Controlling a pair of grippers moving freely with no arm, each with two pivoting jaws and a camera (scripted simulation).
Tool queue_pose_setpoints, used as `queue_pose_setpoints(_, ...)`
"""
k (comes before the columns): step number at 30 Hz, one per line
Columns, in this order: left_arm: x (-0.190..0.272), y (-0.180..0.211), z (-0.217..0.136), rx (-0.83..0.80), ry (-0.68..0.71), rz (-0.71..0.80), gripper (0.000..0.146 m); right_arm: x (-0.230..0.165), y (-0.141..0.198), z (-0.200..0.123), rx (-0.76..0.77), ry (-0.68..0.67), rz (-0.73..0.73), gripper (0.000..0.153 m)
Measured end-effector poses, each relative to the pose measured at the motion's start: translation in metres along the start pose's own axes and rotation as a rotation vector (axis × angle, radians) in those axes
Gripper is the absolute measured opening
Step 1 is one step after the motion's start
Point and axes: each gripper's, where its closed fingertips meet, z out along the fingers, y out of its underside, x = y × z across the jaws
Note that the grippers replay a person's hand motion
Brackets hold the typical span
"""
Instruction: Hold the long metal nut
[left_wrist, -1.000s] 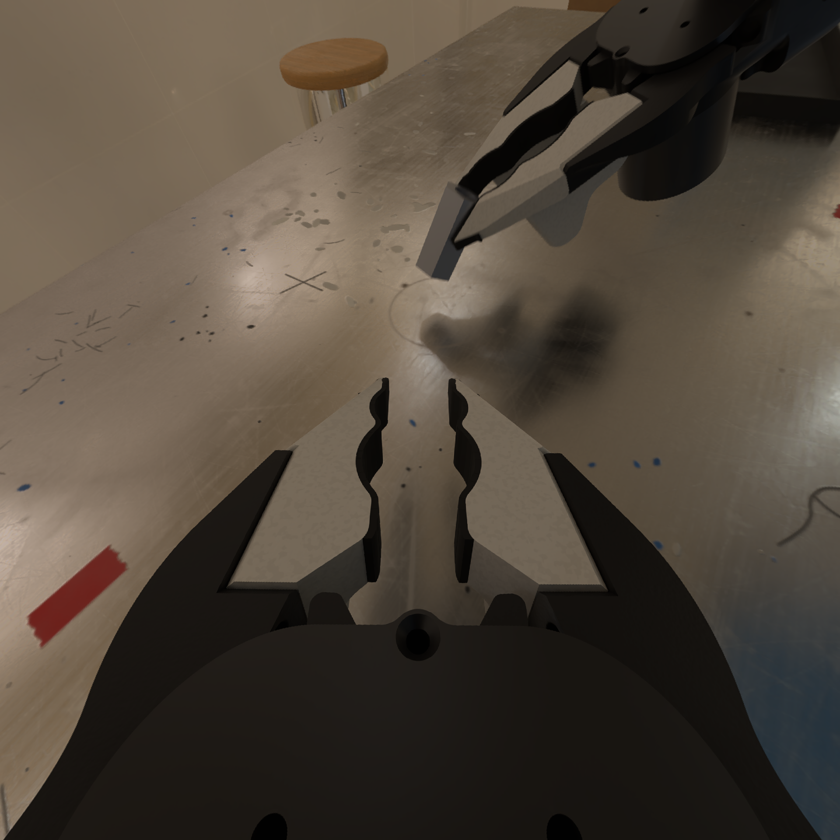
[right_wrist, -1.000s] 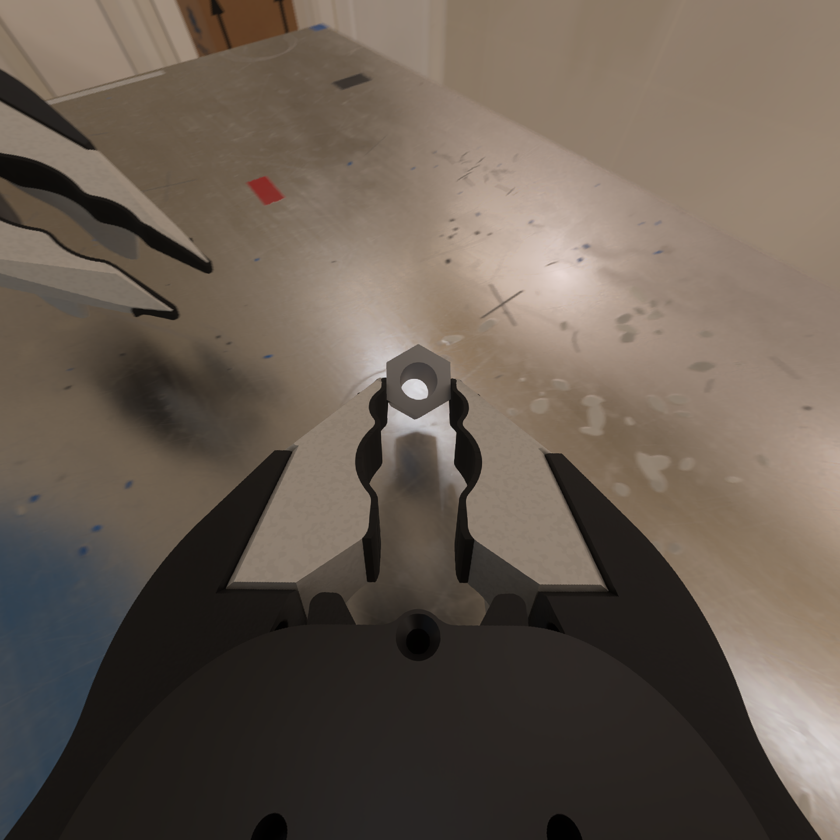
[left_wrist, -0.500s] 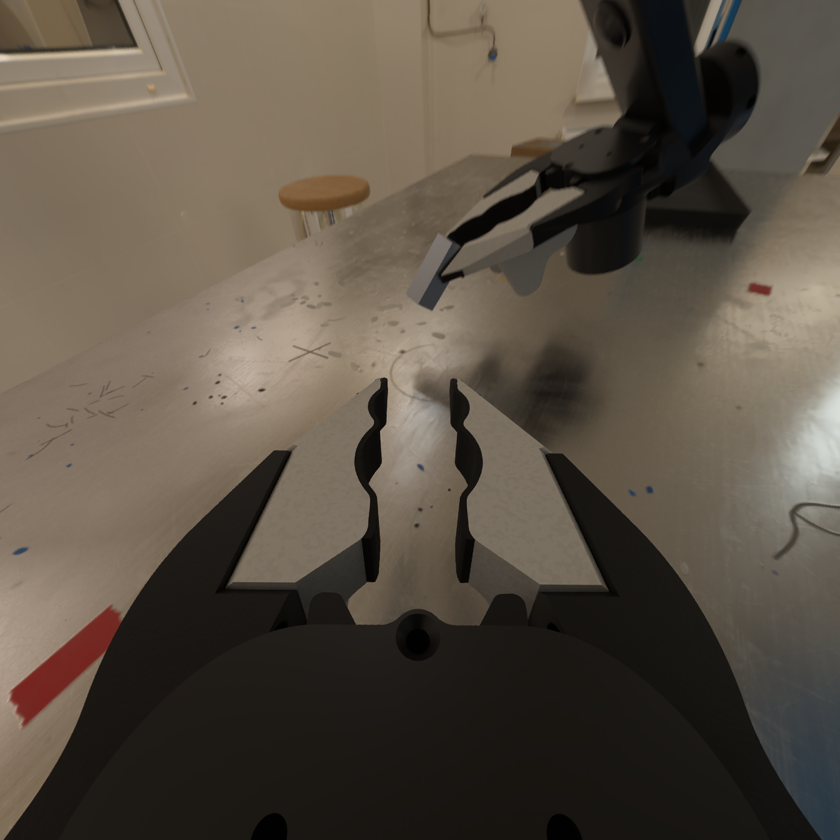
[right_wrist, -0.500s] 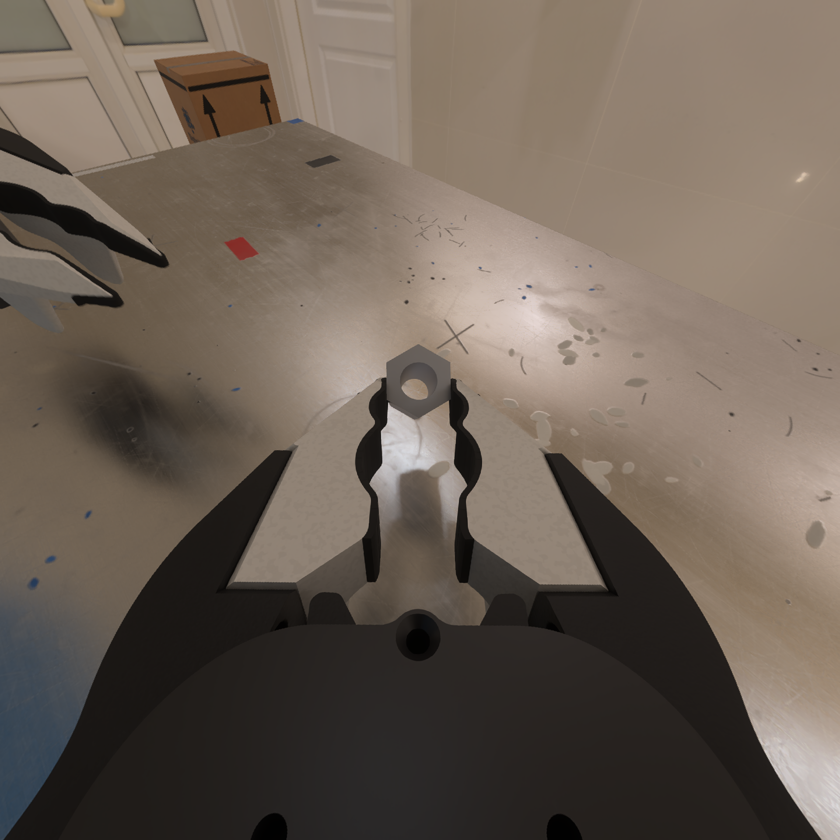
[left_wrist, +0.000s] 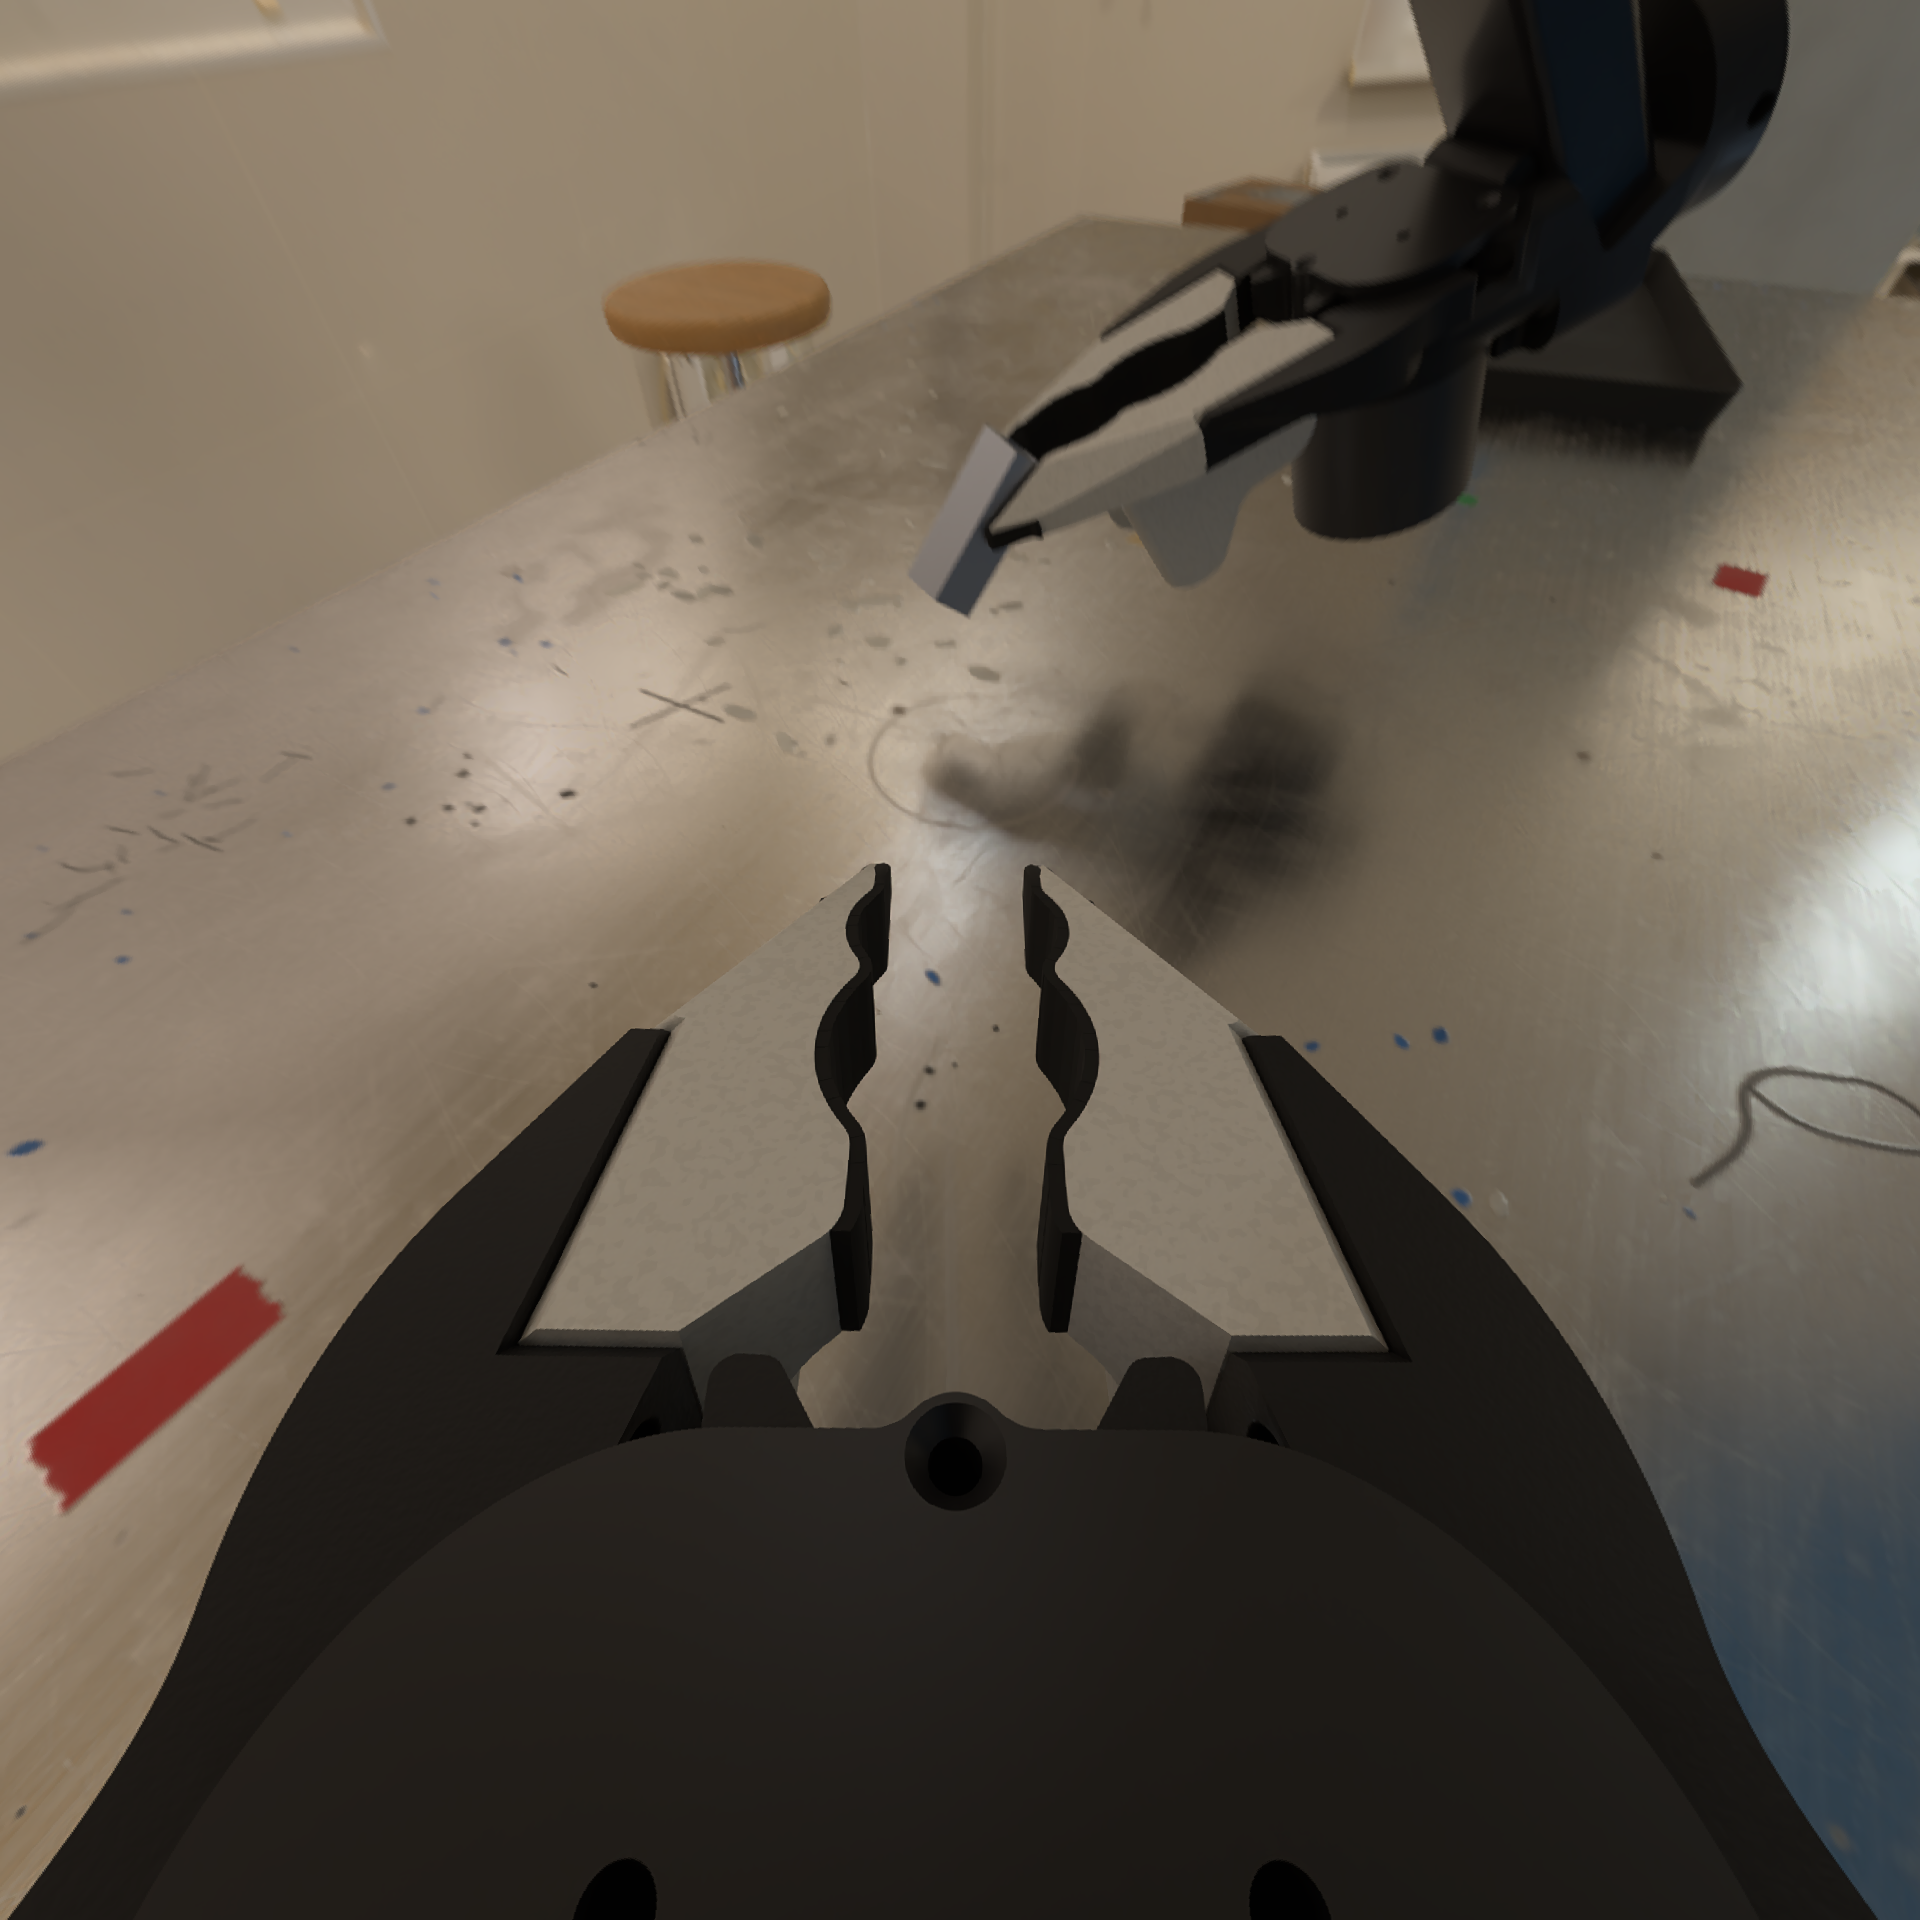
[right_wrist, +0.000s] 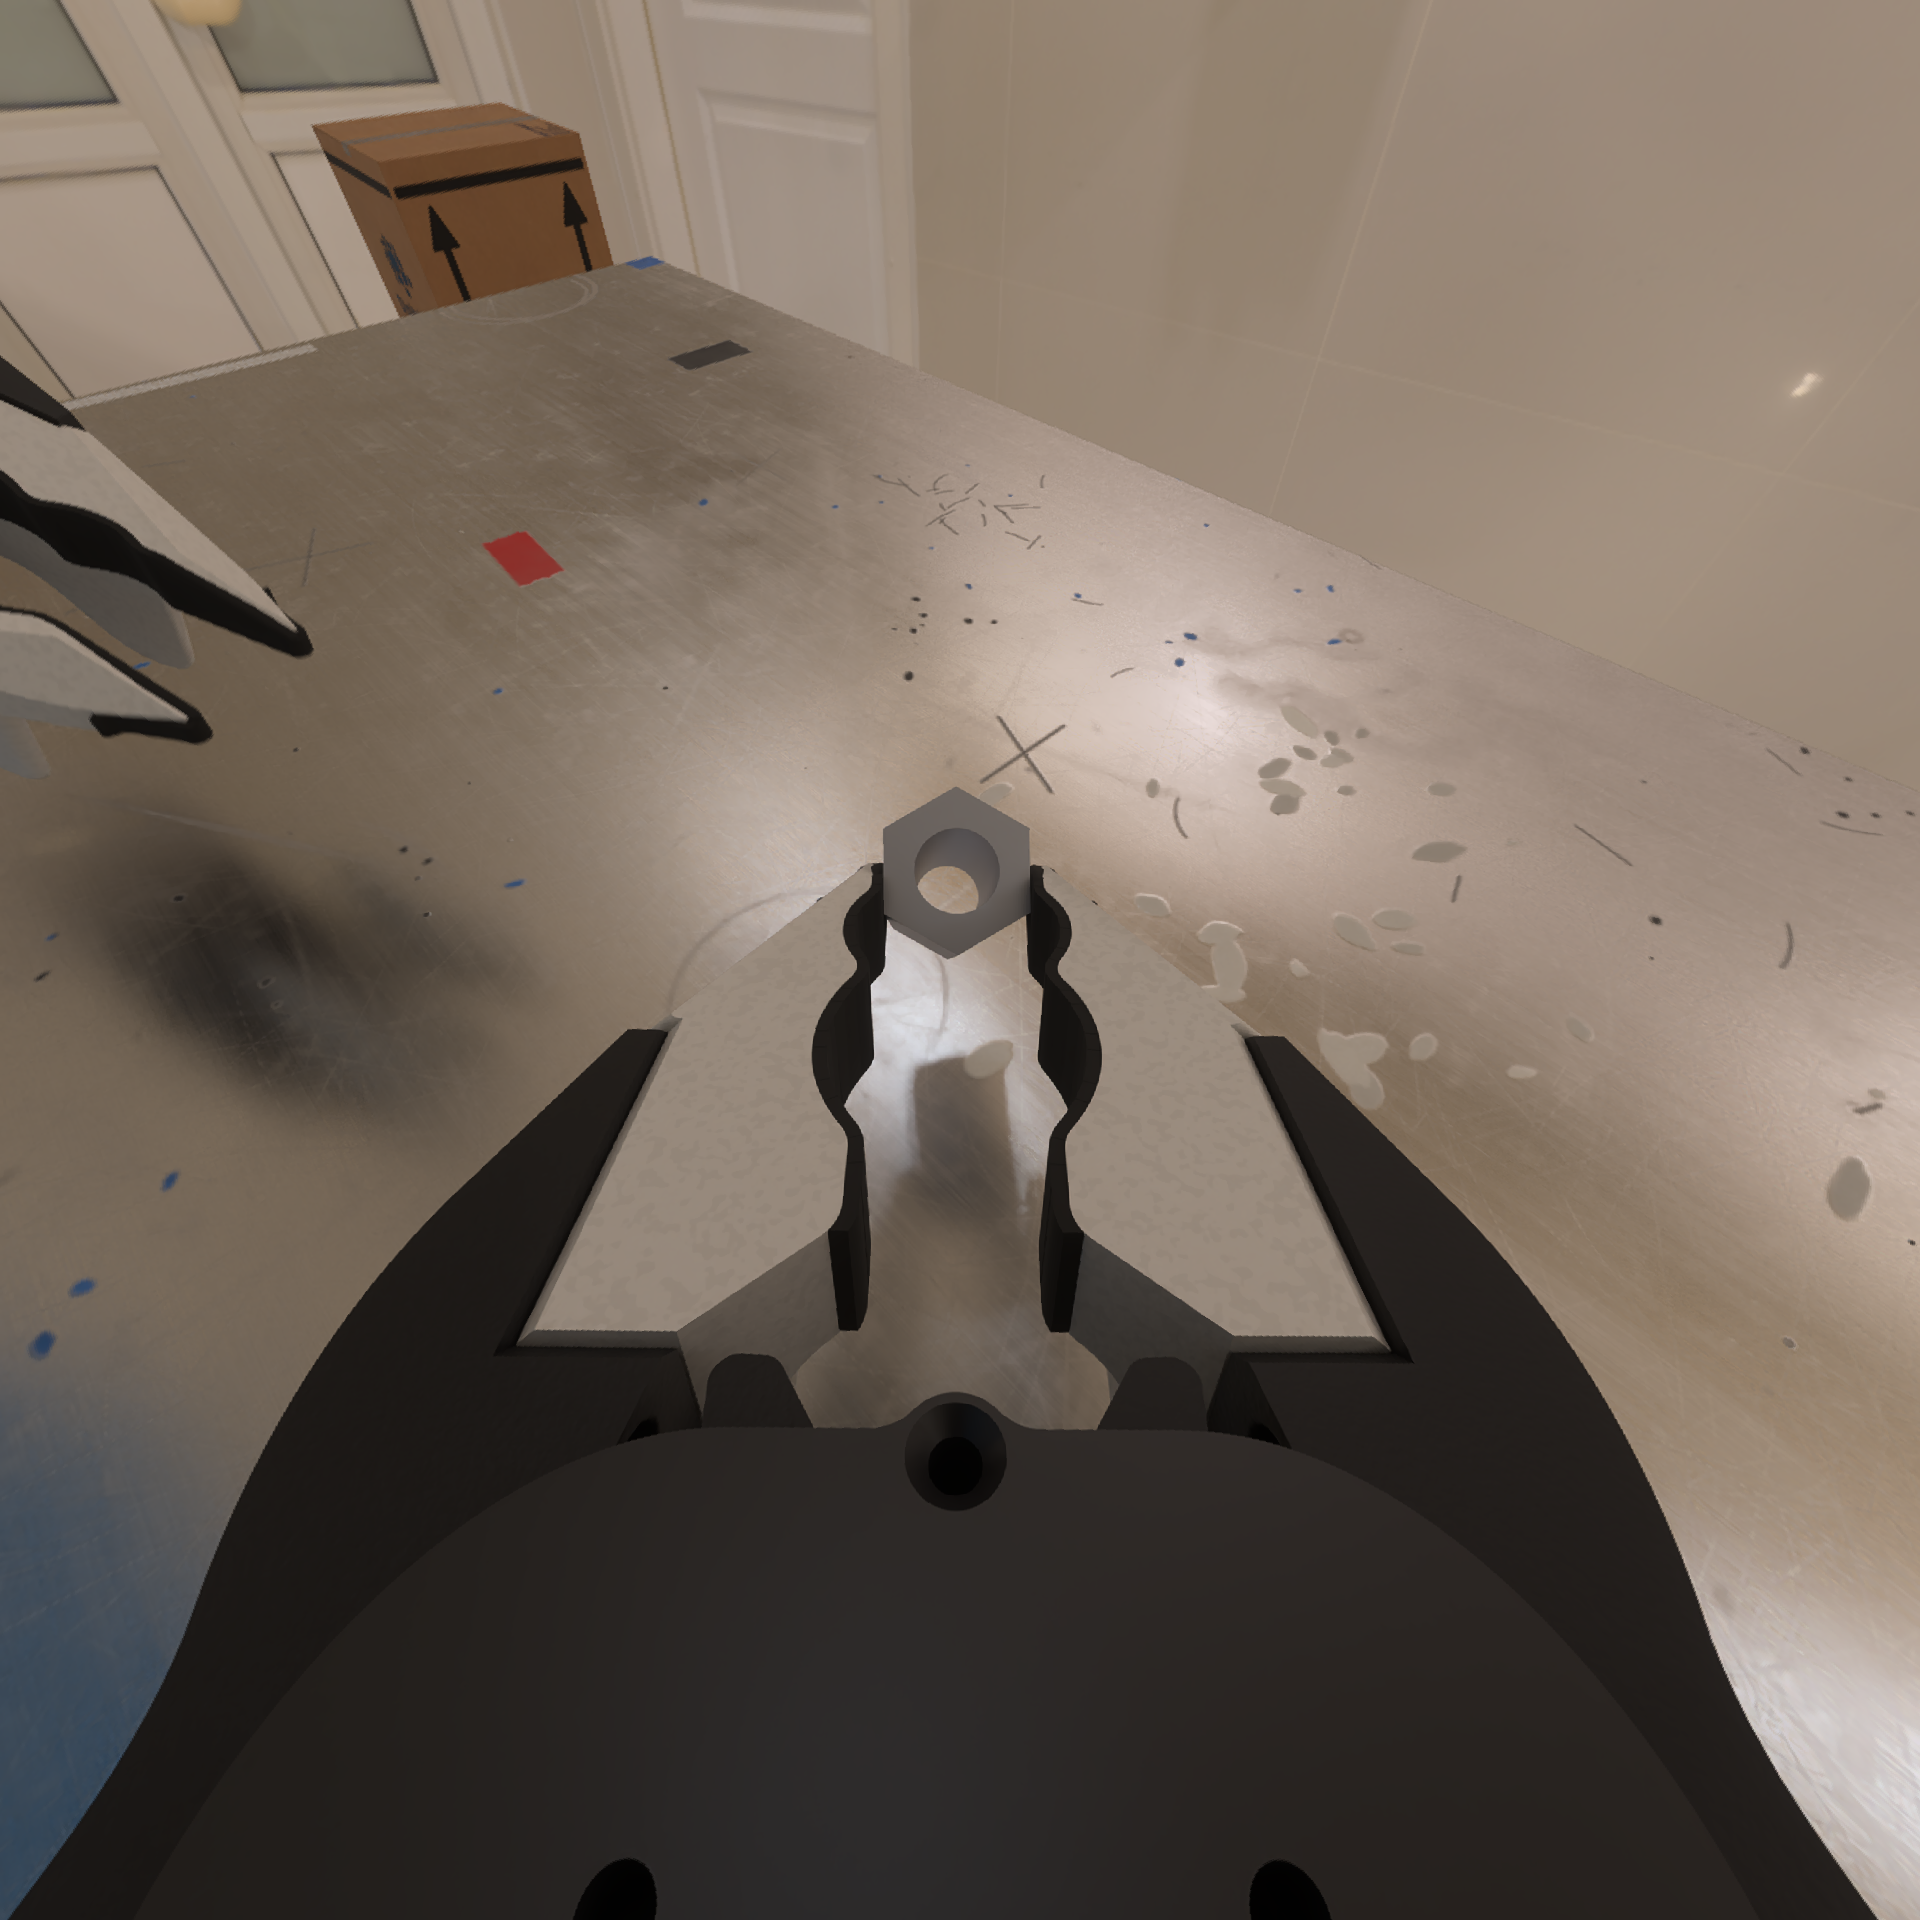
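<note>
1. The left tongs (left_wrist: 956, 883) are apart and empty, low over the surface (left_wrist: 416, 831); a drift toward the right could bump the nut.
2. The right tongs (right_wrist: 956, 883) clamp the long metal nut (right_wrist: 956, 871) in the air only at their tips (a thin hold), so I judge it can slip or twist out.

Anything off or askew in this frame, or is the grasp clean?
The long grey metal hex nut is pinched only at the very tips of the right gripper, its jaws shut on the nut's flats, clear above the scuffed steel table. A marginal hold. The left gripper is open, empty.
</note>
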Motion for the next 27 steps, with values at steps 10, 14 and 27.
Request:
queue_pose_setpoints(10, 0.029, 0.033, 0.021, -0.247, 0.097, 0.045, 0.02, -0.005, 0.002, 0.002, -0.014, 0.002, -0.044, 0.026)
queue_pose_setpoints(14, 0.026, 0.036, 0.028, -0.275, 0.073, 0.02, 0.02, -0.006, 0.003, 0.002, -0.017, -0.006, -0.038, 0.026)
queue_pose_setpoints(27, 0.029, 0.03, 0.029, -0.24, 0.102, 0.024, 0.019, -0.002, 0.009, 0.004, -0.054, 0.035, -0.081, 0.026)
